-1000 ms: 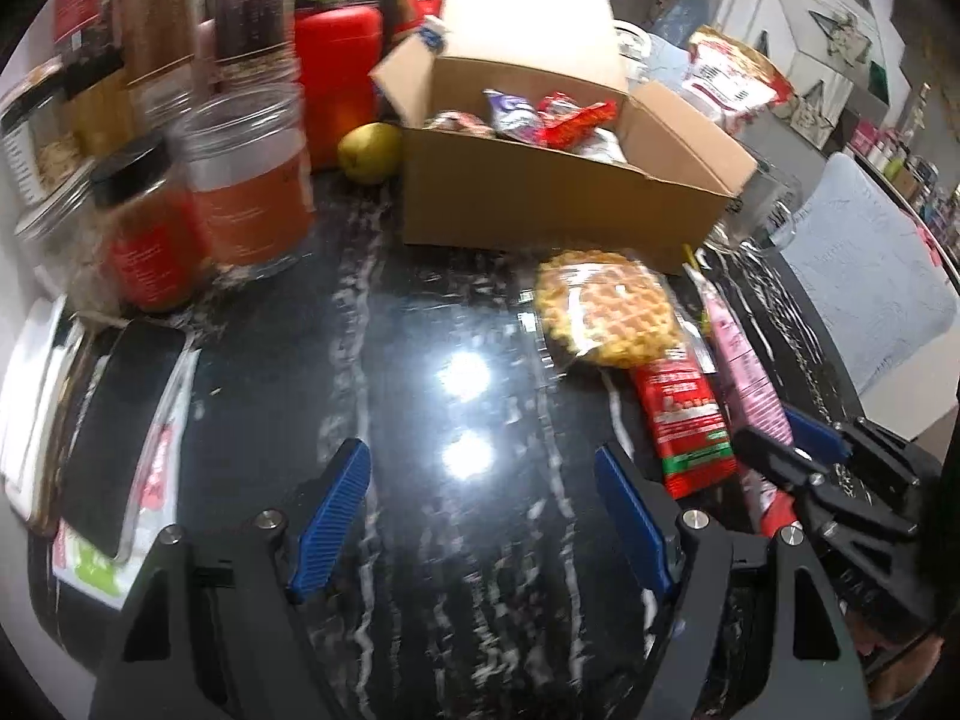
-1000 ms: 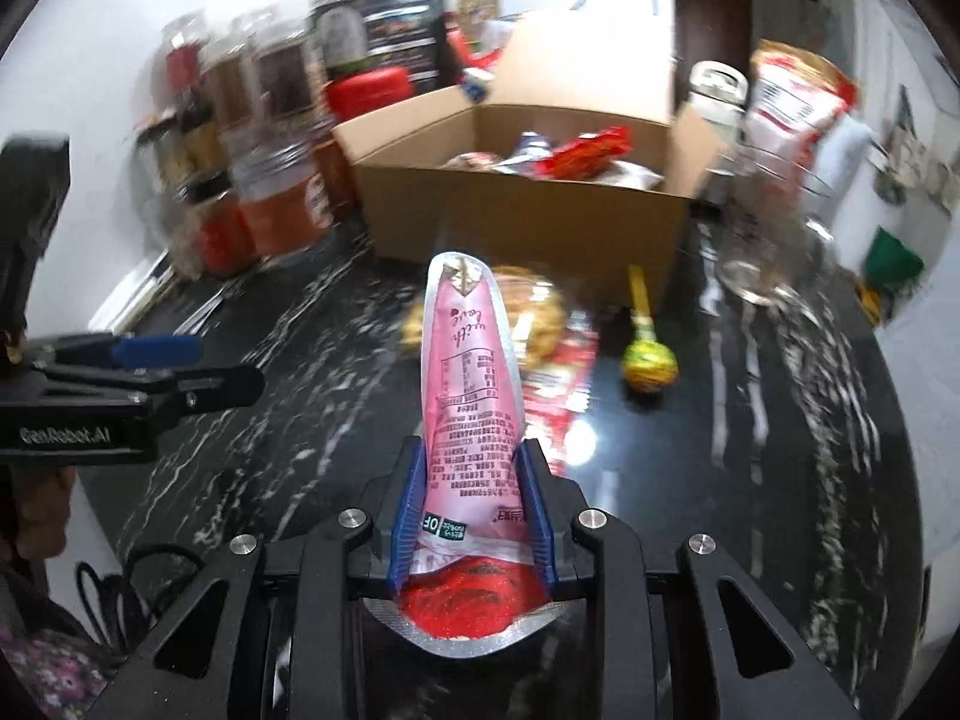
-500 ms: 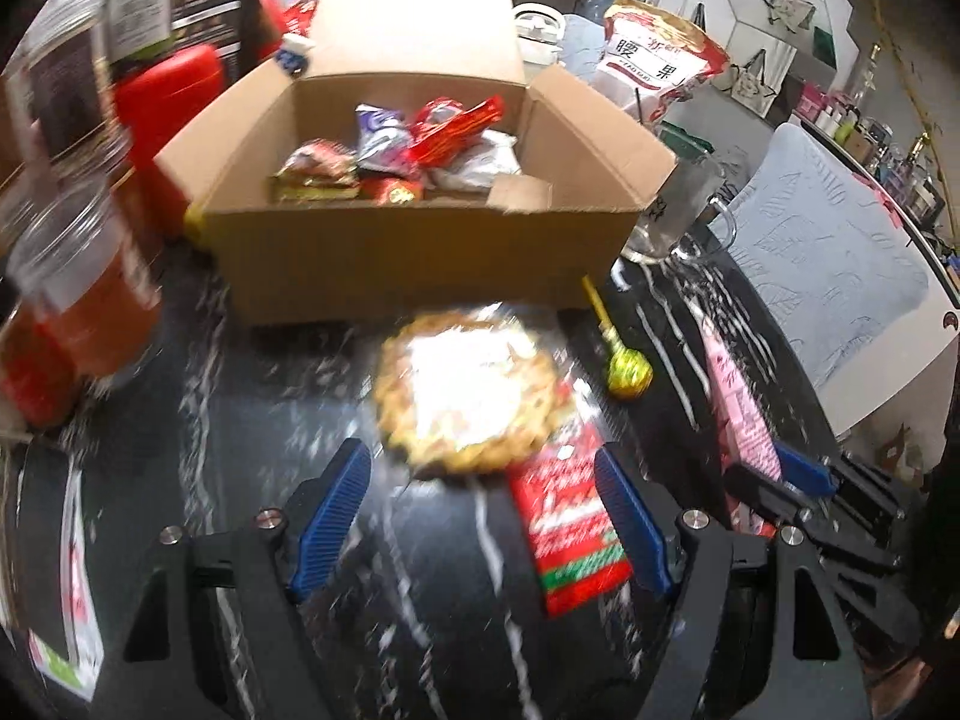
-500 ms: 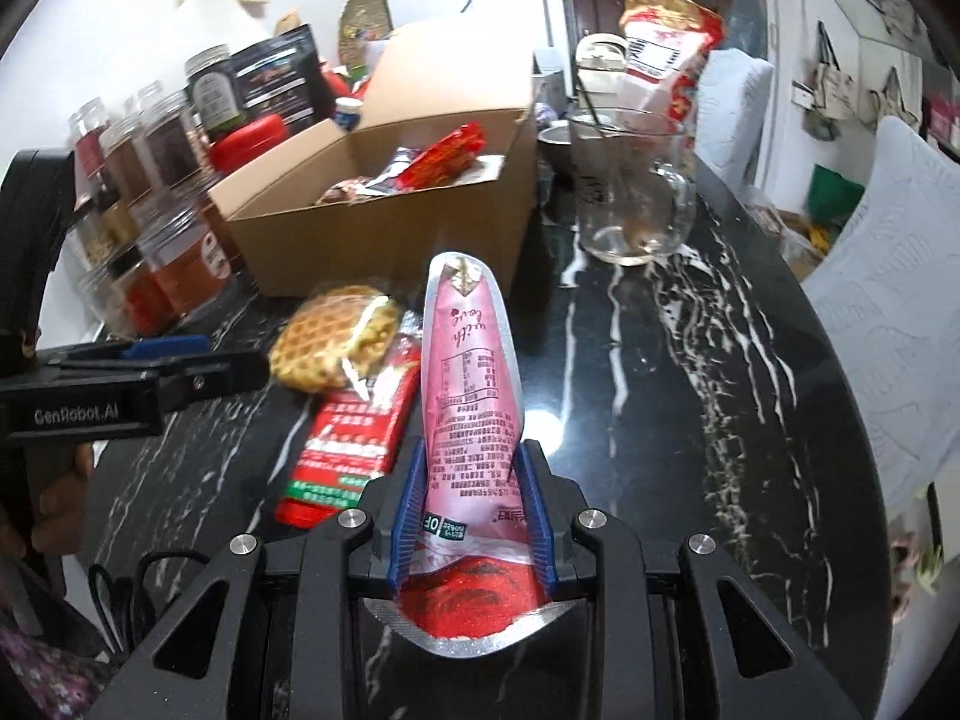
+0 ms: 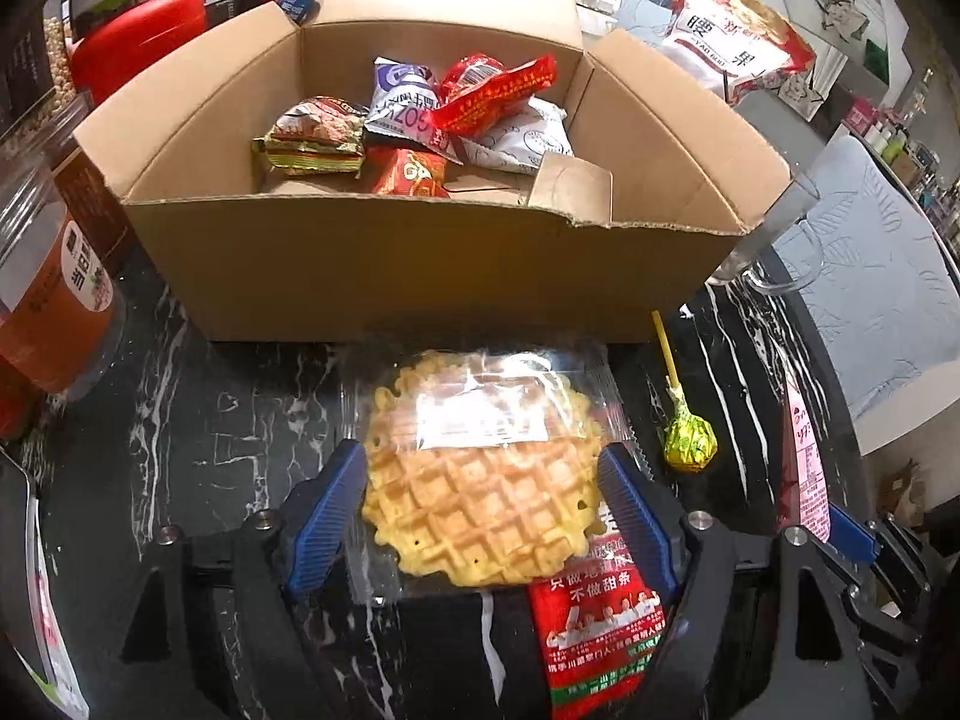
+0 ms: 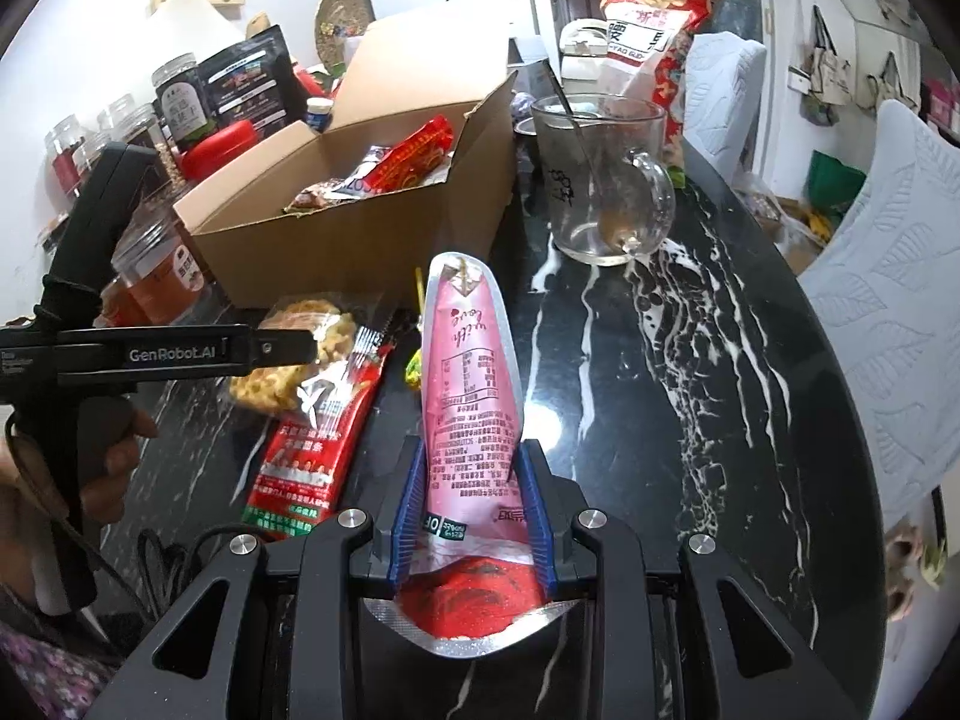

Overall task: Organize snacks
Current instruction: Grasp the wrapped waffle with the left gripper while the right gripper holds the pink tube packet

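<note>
A wrapped waffle (image 5: 480, 480) lies on the black marble table in front of an open cardboard box (image 5: 420, 264) that holds several snack packets. My left gripper (image 5: 480, 516) is open, its blue fingers on either side of the waffle. The waffle rests partly on a red snack pack (image 5: 600, 630). A green lollipop (image 5: 690, 444) lies to the right. My right gripper (image 6: 471, 516) is shut on a pink pouch (image 6: 471, 372), held above the table. The box (image 6: 360, 228), waffle (image 6: 288, 360) and red pack (image 6: 312, 444) show to its left.
Jars (image 5: 54, 312) and a red container (image 5: 138, 48) stand left of the box. A glass mug with a spoon (image 6: 600, 192) and a cashew bag (image 6: 648, 24) stand behind right. A padded chair (image 6: 900, 300) is beyond the table's right edge.
My left gripper has swung right from the jars and moved forward until its open fingers straddle the waffle. My right gripper has turned right, still holding the pink pouch.
</note>
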Available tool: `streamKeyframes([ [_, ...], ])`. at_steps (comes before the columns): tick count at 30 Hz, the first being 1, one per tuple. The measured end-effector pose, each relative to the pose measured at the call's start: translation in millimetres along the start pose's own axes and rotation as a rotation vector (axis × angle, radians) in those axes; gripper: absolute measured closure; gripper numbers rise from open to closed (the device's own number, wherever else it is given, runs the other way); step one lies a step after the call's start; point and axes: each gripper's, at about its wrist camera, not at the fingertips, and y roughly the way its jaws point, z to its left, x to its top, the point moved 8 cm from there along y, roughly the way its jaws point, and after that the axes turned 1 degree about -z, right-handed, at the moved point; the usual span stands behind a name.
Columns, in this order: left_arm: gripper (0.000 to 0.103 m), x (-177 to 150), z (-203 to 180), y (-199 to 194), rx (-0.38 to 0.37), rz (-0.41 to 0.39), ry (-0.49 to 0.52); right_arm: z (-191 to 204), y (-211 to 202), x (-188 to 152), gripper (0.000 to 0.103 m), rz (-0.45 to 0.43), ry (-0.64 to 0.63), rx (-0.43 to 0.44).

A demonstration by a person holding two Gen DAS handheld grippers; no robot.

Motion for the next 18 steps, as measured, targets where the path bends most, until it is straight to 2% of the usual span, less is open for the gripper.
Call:
streamKeyframes([
  [2,0.007,-2.1,0.4,7.9,0.013,0.027,0.004,0.0,1.4,0.4,0.072,0.001,-0.002,0.002],
  [4,0.001,-4.6,1.0,15.9,0.004,0.052,-0.012,1.0,1.6,1.5,0.072,-0.004,-0.017,-0.003],
  [8,0.000,1.8,3.5,24.3,0.002,0.048,-0.029,1.1,1.6,1.7,0.072,-0.004,-0.013,0.001],
  [13,0.000,8.1,-1.9,31.5,0.031,0.015,0.007,-1.0,3.3,1.2,0.072,0.002,0.007,0.011],
  [18,0.000,12.1,-1.9,34.5,0.055,0.032,-0.020,0.1,2.8,1.6,0.072,0.003,0.004,0.015],
])
